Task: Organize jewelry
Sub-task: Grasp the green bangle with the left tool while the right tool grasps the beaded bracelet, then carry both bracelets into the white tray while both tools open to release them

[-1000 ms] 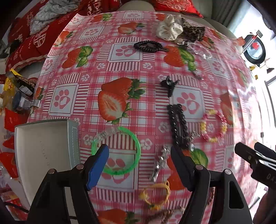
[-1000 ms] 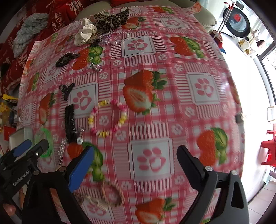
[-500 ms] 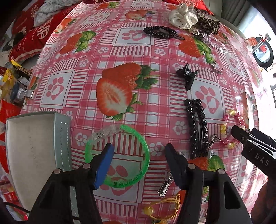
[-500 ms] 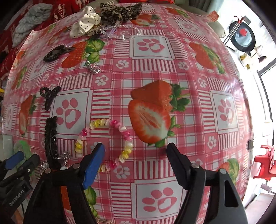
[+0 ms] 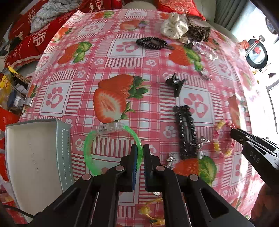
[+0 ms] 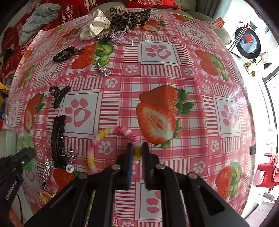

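Note:
A green translucent bangle with a clear clasp lies on the strawberry tablecloth beside an open white box at the left. My left gripper is shut on the bangle's right rim. A pink and yellow coil bracelet lies mid-table; it also shows in the left wrist view. My right gripper is shut on the bracelet's right side.
A black rhinestone clip, a small black claw clip, a black comb clip, silver chains, a white scrunchie and a leopard scrunchie lie scattered. Yellow cord lies near the front edge.
Both grippers moved down and forward and closed: the left onto the green bangle's rim, the right onto the coil bracelet.

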`<control>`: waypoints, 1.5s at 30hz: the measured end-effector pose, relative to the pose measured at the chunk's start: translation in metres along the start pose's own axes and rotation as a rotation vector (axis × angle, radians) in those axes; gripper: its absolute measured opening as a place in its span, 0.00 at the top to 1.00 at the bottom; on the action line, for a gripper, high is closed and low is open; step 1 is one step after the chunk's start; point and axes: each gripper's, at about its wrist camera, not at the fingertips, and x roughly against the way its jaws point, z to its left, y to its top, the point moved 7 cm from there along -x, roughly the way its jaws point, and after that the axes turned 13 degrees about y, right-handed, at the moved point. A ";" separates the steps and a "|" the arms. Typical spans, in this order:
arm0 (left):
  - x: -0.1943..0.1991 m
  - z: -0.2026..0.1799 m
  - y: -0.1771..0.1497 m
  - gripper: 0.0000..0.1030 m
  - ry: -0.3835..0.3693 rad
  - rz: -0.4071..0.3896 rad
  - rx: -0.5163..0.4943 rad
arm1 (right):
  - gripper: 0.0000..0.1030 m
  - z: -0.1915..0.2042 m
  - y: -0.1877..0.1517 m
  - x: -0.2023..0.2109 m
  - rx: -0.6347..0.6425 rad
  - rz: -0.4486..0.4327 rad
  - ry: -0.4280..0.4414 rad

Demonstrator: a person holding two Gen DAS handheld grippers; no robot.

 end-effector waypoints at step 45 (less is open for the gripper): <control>0.060 0.199 -0.094 0.88 0.089 -0.084 0.231 | 0.91 0.224 -0.030 0.059 0.265 -0.016 0.349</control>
